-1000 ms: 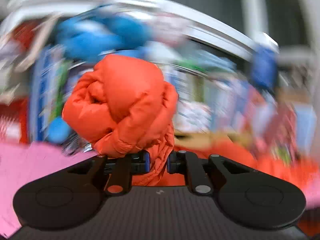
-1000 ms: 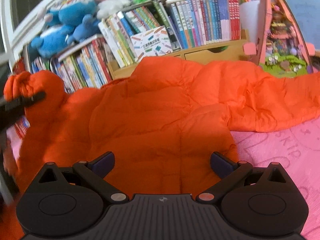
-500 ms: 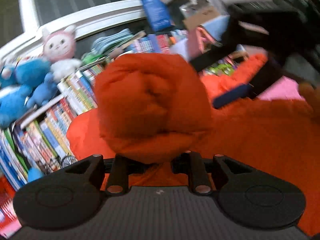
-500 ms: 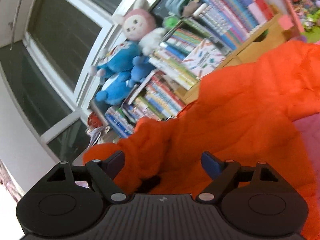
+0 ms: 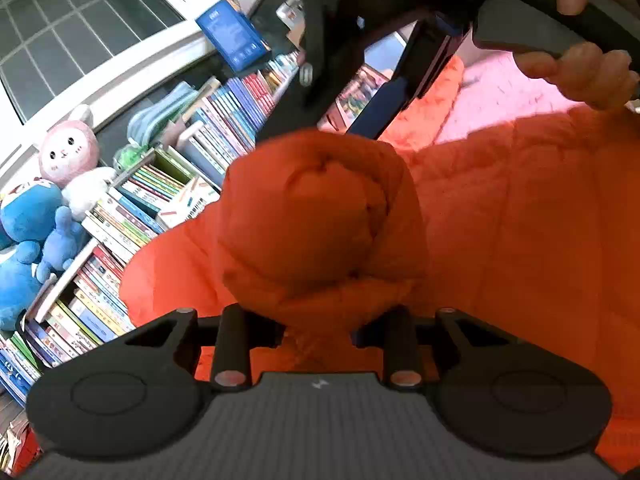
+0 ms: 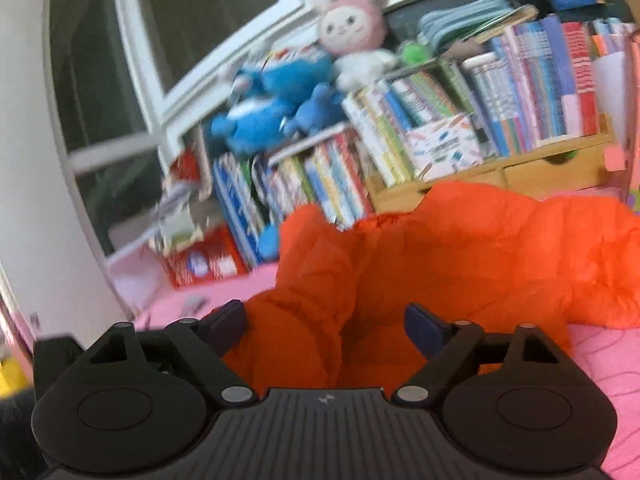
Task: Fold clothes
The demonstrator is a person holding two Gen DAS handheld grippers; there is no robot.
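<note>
Two claws: left (image 5: 318, 334) clamped on orange jacket (image 5: 320, 216), right (image 6: 325, 322) spread wide, empty.

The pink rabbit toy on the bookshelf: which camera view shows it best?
The left wrist view: the pink rabbit toy is sharp there, sitting on the books beside the blue plush. The right wrist view shows it too, upright but blurred.

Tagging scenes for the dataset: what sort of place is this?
Likely a child's bedroom at home: plush toys sit atop packed rows of picture books by a window, and the orange jacket lies on pink bedding.
</note>
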